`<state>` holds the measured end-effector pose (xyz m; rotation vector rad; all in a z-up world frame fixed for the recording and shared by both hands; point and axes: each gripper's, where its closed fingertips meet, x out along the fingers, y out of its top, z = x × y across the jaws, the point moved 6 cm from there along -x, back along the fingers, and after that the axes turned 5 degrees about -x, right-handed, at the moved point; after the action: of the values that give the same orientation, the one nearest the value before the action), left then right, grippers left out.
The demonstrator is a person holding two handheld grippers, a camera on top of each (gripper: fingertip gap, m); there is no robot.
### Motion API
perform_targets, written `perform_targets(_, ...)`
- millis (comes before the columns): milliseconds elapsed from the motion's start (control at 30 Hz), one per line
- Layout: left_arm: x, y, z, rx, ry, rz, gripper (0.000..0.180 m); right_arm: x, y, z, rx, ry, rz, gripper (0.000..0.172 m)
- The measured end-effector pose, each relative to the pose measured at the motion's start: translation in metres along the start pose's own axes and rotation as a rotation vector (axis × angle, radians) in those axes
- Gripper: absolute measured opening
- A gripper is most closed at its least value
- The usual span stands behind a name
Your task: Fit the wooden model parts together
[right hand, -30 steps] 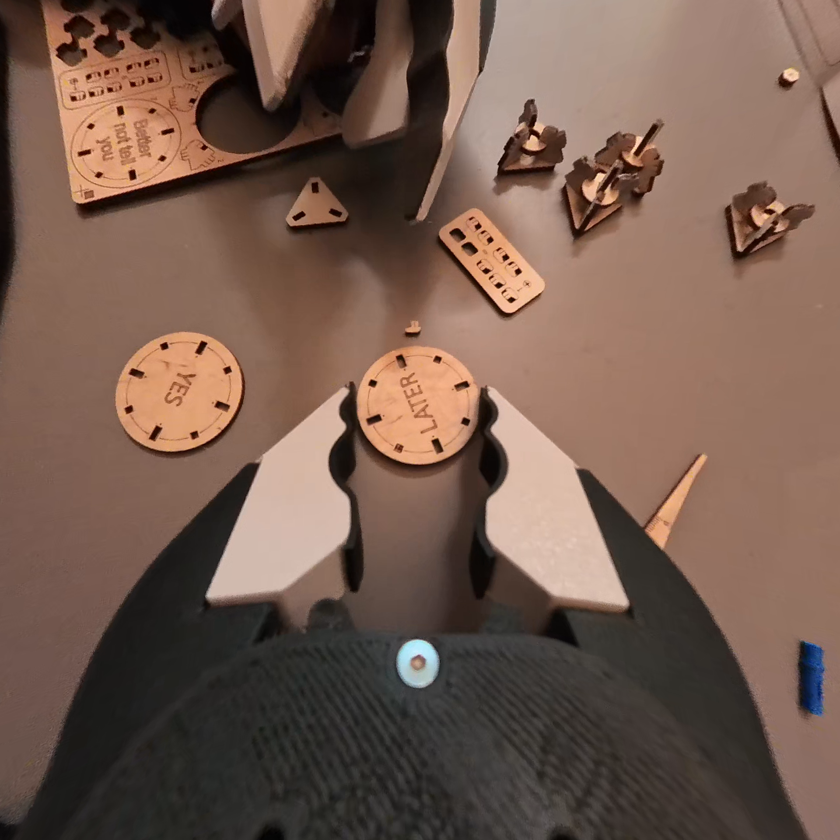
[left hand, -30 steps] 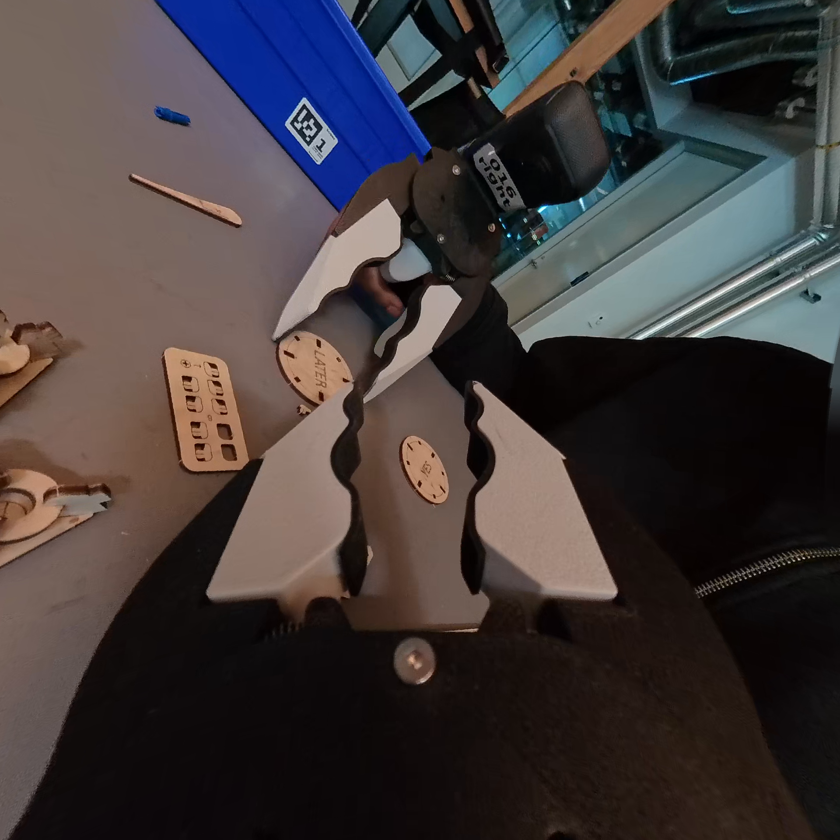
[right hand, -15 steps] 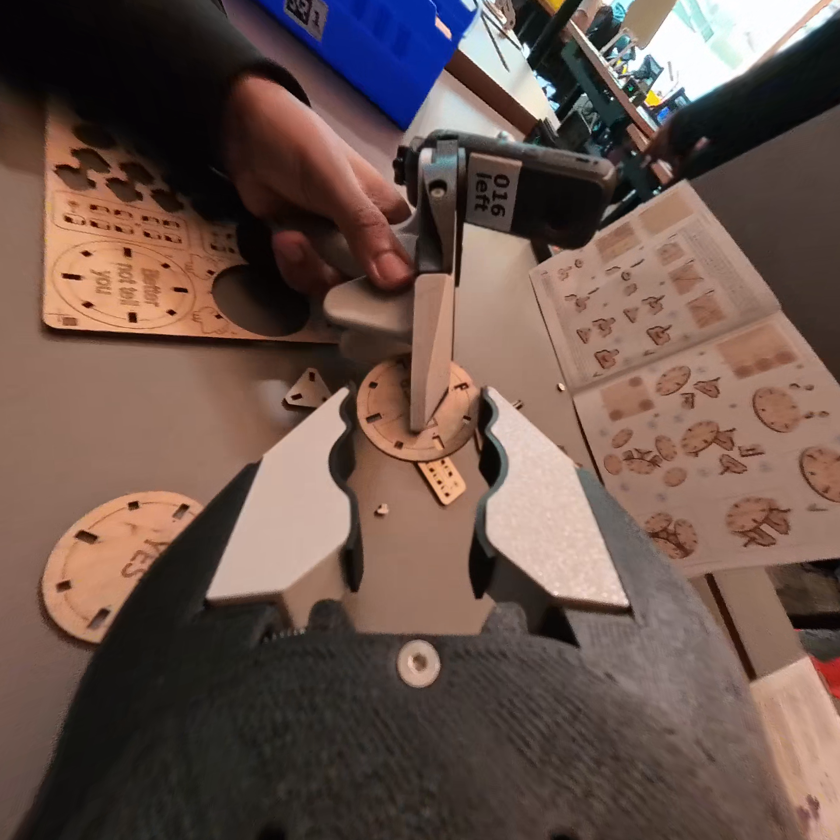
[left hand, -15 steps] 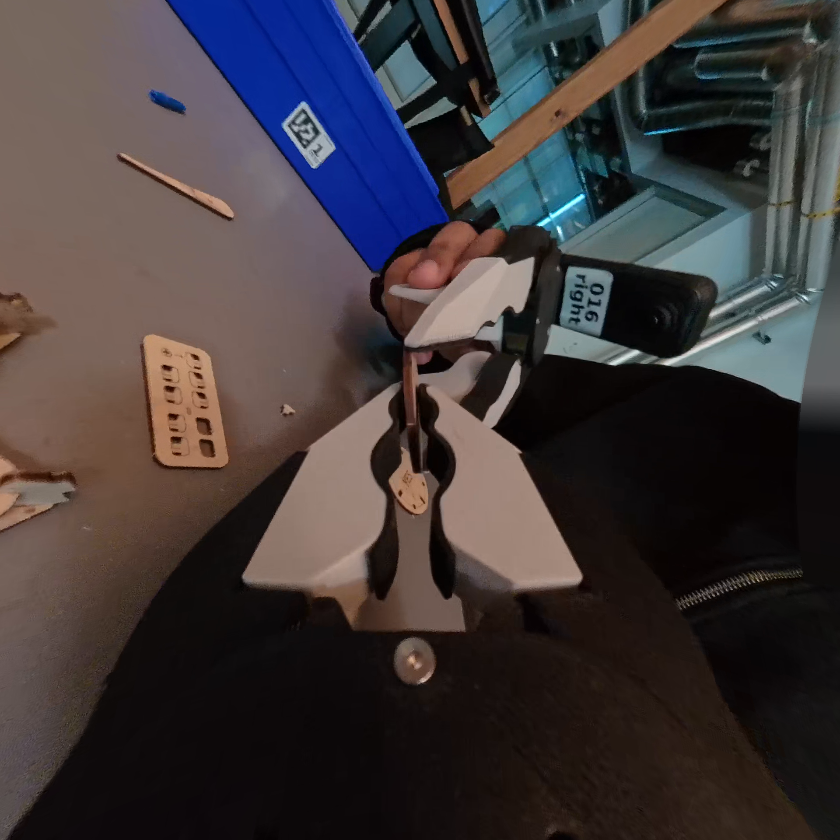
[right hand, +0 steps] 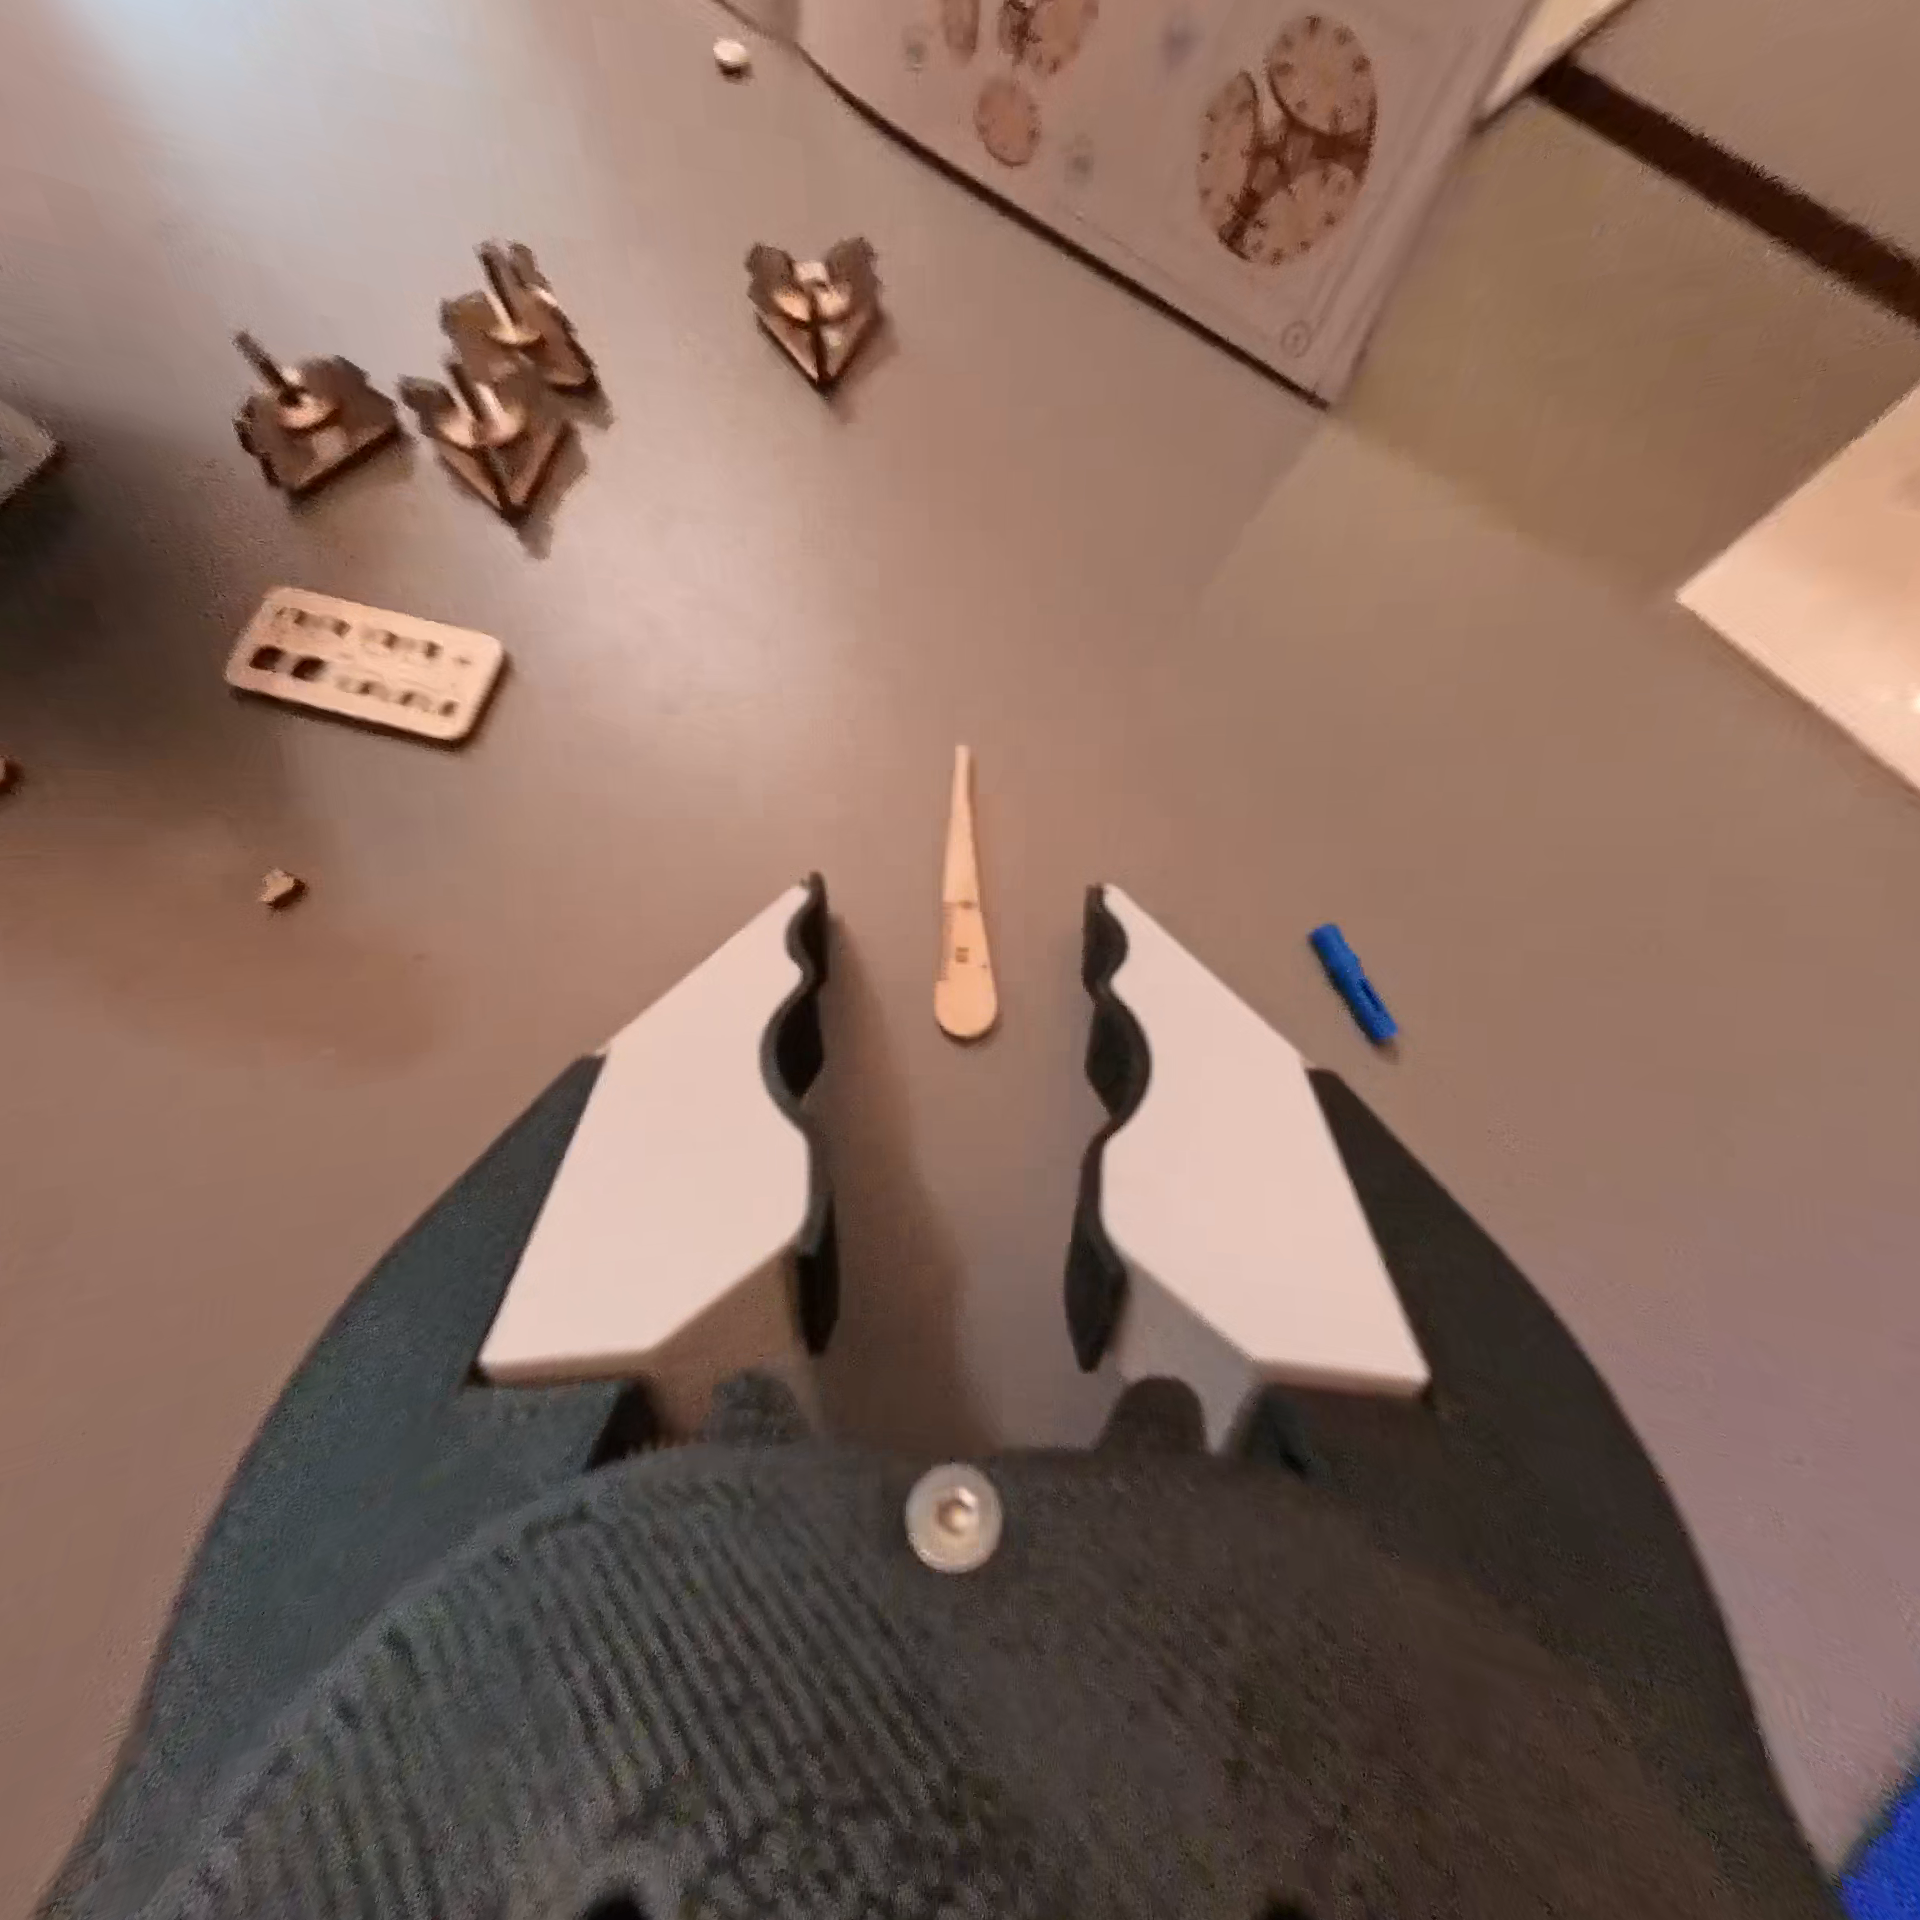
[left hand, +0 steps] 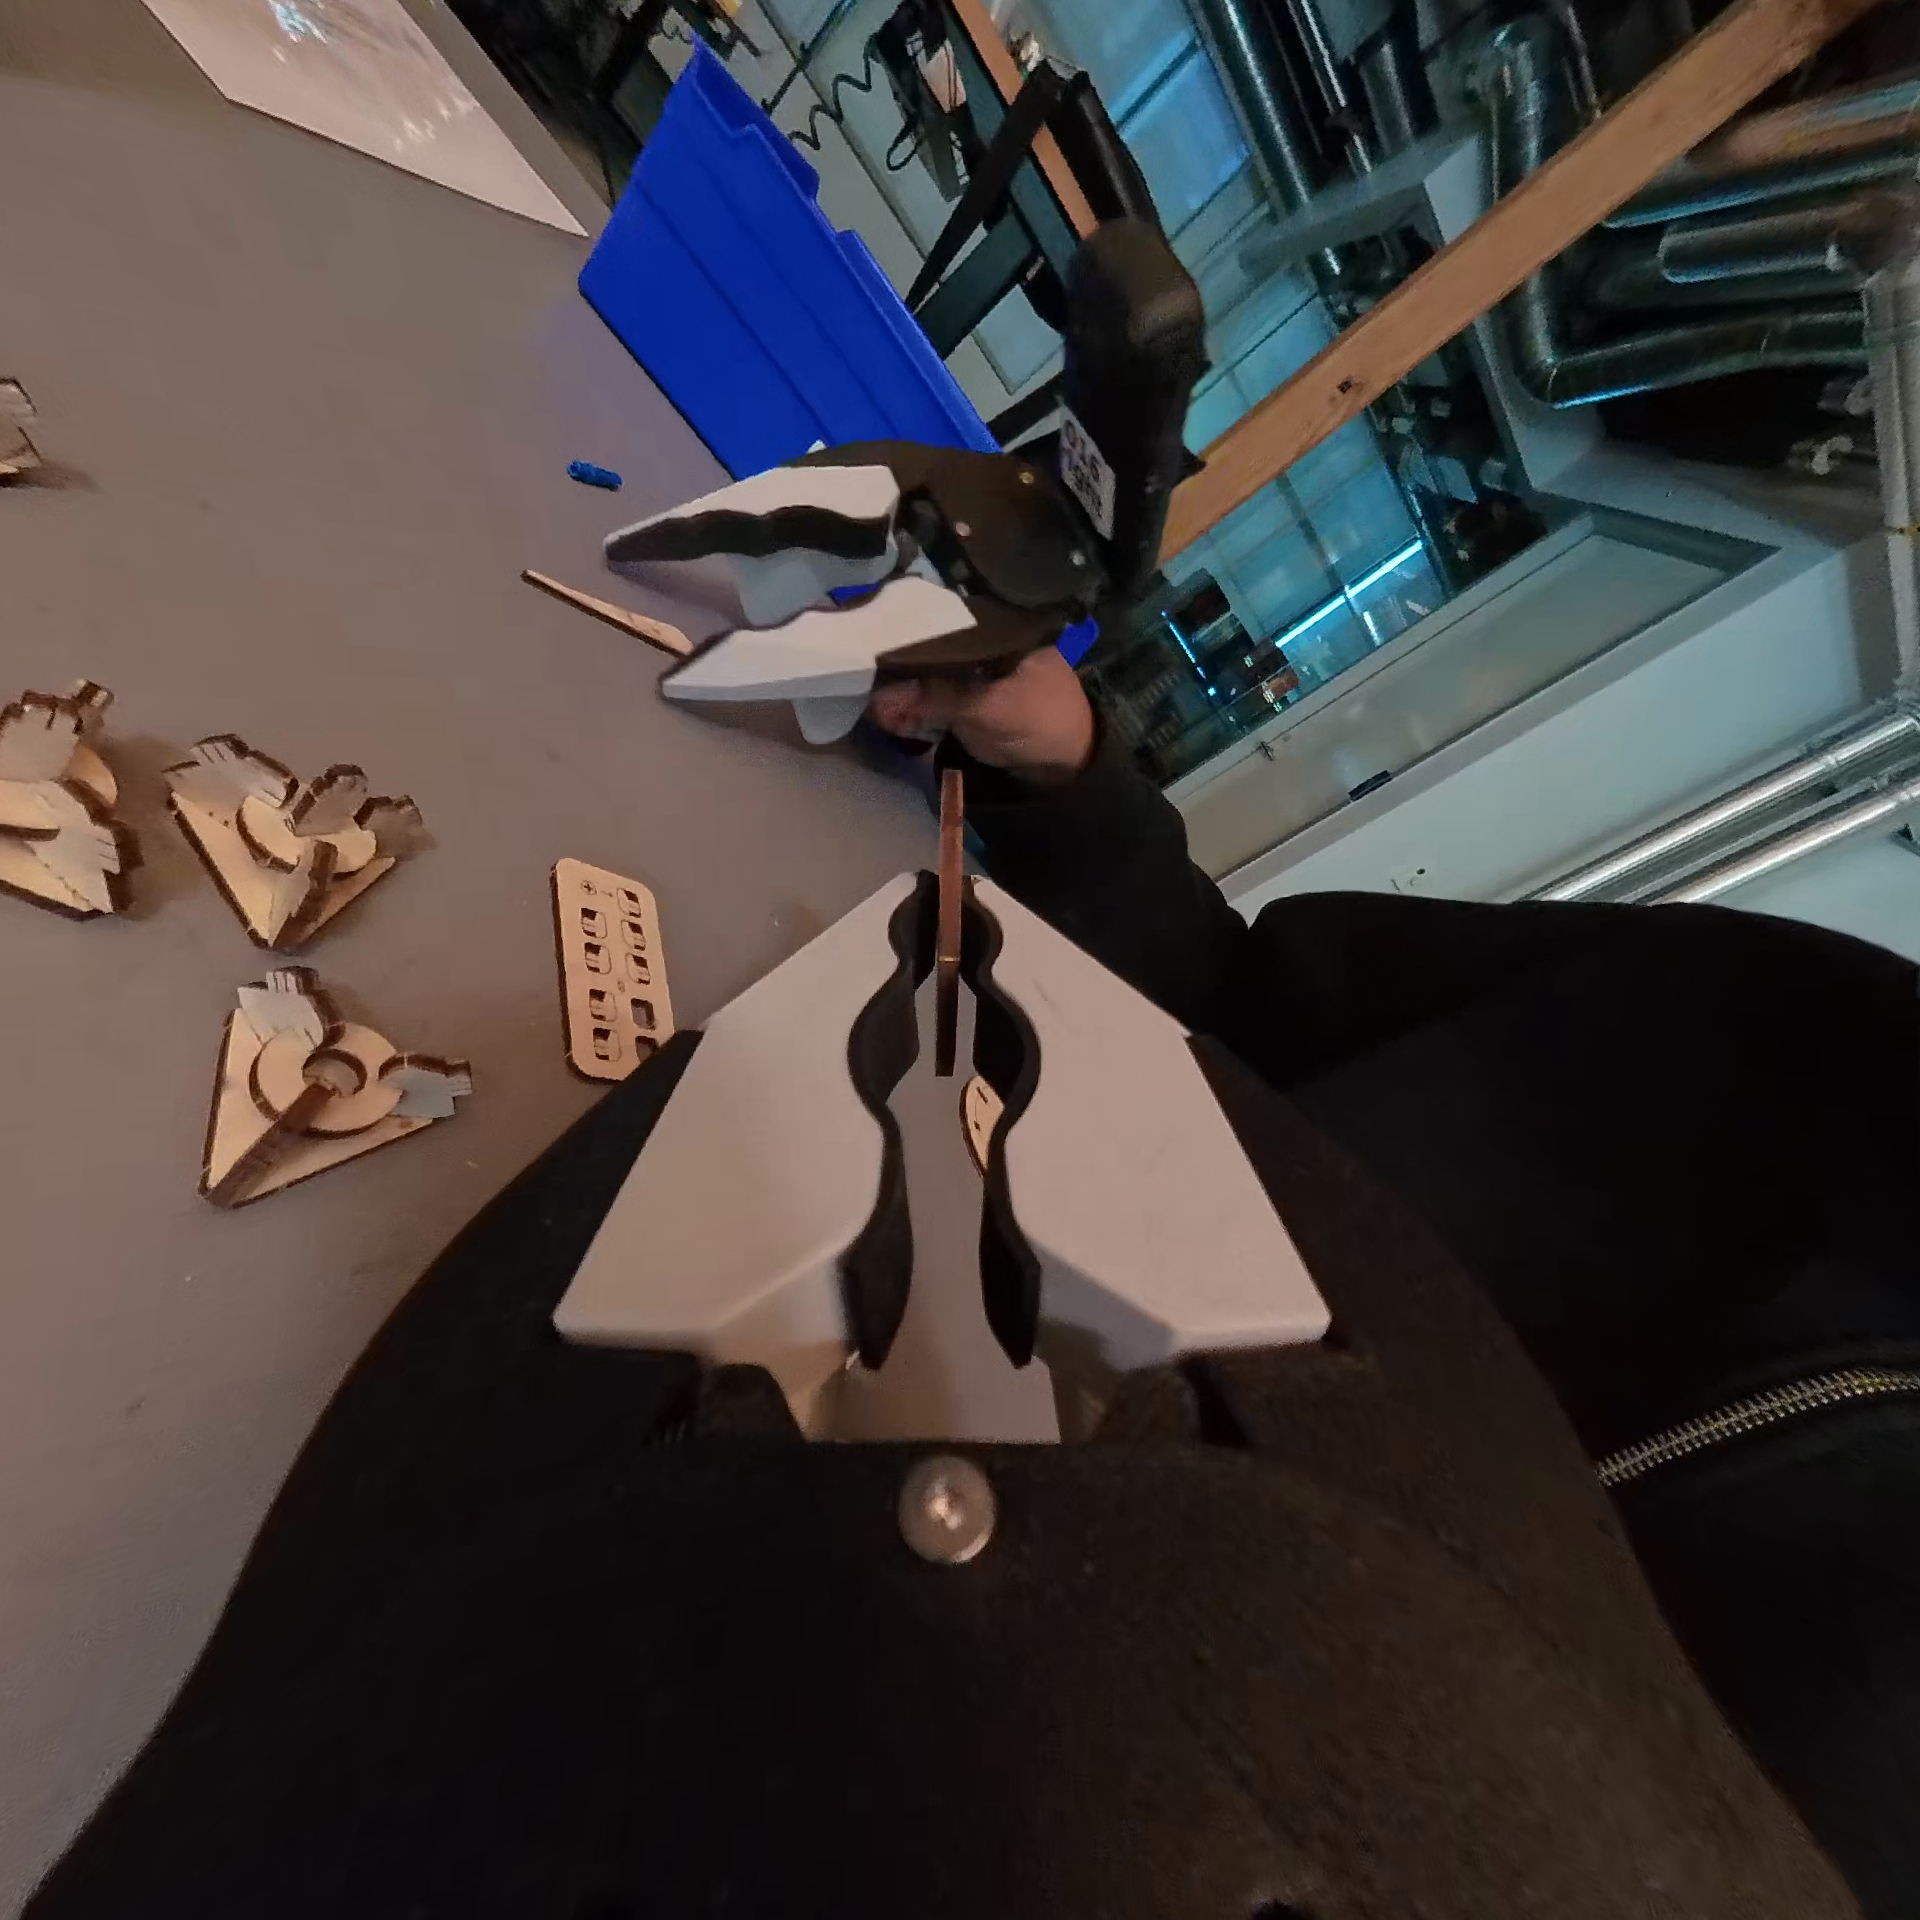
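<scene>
Tool [left hand: 943, 894] in my left hand is closed tight on a thin wooden disc [left hand: 948, 862], held on edge and off the bench [left hand: 312, 623] so its face stays free, while my right tool [right hand: 951, 904] hangs wide open and empty over the wooden pointer [right hand: 962, 935] lying flat between its fingers.

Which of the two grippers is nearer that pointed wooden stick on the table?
Right. The right gripper hangs open just over the pointed wooden stick; the left gripper is farther back.
</scene>
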<state>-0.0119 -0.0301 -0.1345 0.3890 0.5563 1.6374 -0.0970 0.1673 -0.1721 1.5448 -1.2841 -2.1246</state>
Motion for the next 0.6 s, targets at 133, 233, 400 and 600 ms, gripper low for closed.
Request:
perform_targets(133, 0.0, 0.0, 0.0, 0.003, -0.004, 0.001, 0.0, -0.001, -0.005, 0.005, 0.011, -0.008, 0.002, 0.036)
perform_targets(233, -0.001, 0.001, -0.002, 0.009, 0.005, 0.017, 0.0, -0.001, -0.003, -0.003, -0.025, 0.029, 0.004, 0.006)
perform_targets(400, -0.006, 0.008, -0.005, 0.048, 0.074, 0.072, 0.0, 0.002, 0.01, -0.023, -0.198, 0.012, 0.035, 0.006)
perform_targets(600, -0.012, 0.014, -0.001, 0.208, 0.21, 0.112, 0.0, -0.019, 0.062, -0.094, -0.069, 0.351, 0.394, 0.005)
